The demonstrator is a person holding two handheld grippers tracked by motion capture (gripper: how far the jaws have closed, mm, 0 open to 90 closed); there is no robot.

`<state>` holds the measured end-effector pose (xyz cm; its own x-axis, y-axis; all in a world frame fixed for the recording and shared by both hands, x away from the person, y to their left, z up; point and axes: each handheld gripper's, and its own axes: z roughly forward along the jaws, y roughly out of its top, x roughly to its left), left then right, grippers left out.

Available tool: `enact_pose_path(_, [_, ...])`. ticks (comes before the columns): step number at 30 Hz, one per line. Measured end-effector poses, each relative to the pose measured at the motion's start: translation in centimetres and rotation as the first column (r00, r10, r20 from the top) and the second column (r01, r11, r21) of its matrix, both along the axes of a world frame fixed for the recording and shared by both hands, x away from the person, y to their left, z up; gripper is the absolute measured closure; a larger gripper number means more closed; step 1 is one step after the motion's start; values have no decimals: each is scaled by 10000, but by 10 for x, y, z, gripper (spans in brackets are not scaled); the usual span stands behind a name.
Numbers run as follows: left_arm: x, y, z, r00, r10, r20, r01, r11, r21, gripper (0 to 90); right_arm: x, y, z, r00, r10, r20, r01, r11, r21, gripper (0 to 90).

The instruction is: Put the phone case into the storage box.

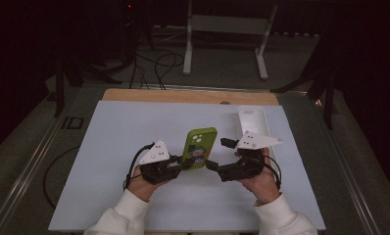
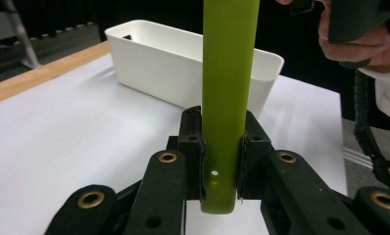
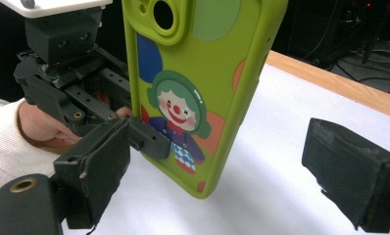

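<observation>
Phone case: smooth lime-green rubbery phone case [image 3: 203, 93] with rounded corners, a printed clown figure and a raised camera ring, held above the white table sheet [image 1: 134, 127].
Left gripper [image 1: 179, 164]: black jaws clamped on the case's lower edge.
Right gripper [image 1: 213, 165]: matte black padded jaws spread apart, touching nothing; case between them.
Bin: glossy white oblong plastic bin [image 1: 252, 122], far right.

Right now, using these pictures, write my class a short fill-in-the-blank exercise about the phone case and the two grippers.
1. The left gripper is shut on the ____ phone case.
2. The figure drawn on the case is a ____.
3. The right gripper has its fingers ____, clear of the case.
4. The white bin stands on the person's ____ side of the table.

Missing words: green; clown; open; right
</observation>
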<state>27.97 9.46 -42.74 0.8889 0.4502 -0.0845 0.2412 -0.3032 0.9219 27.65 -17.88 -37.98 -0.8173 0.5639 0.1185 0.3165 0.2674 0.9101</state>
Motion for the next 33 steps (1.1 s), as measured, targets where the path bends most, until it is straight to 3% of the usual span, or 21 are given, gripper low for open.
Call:
enact_pose_path(14, [-3,-2,1,9964,783,336,-791,9966,238,772,1,3,0,9994,-348,61,346,9992,211,87])
enact_pose_path(33, [-8,-12,-3,9779,1916,838,-1970,9785,615,771,1,11,0,9965,-826,91,818,9945,658,87])
